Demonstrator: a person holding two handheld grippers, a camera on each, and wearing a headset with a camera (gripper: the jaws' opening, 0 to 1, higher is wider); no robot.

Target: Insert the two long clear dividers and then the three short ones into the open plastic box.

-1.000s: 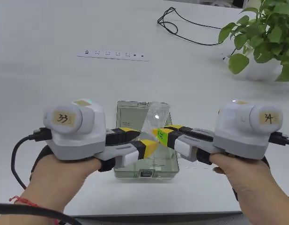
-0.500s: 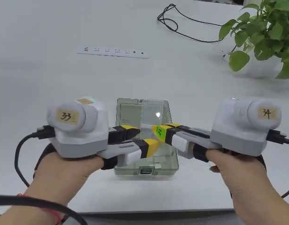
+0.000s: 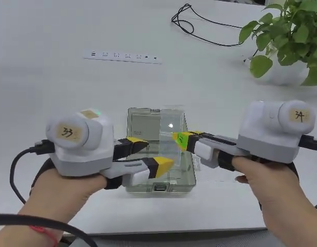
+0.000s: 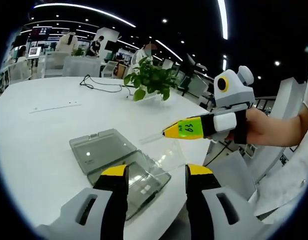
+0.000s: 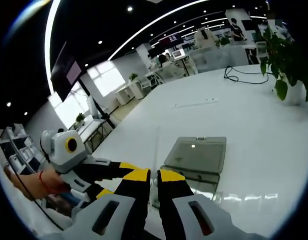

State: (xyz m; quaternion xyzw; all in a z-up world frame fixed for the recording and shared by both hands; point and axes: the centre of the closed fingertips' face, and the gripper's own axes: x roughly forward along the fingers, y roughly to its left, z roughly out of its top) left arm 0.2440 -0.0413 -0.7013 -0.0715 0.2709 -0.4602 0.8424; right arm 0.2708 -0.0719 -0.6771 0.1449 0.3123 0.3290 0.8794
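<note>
Box (image 3: 148, 186): open on table (image 3: 55, 92), lid flat behind (contents unclear).
Divider (image 3: 171, 144): clear, upright over box.
Right gripper (image 3: 180, 138): jaws pinched on divider.
Left gripper (image 3: 154, 153): jaws apart, empty, near divider.

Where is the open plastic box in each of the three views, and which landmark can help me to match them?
Head view: box low in the centre, under the yellow jaws.
Left gripper view: box low, left of centre, just beyond that view's own jaws.
Right gripper view: box right of centre, just above that view's own jaws.
Shared landmark: the potted plant, beyond the box in every view.
</note>
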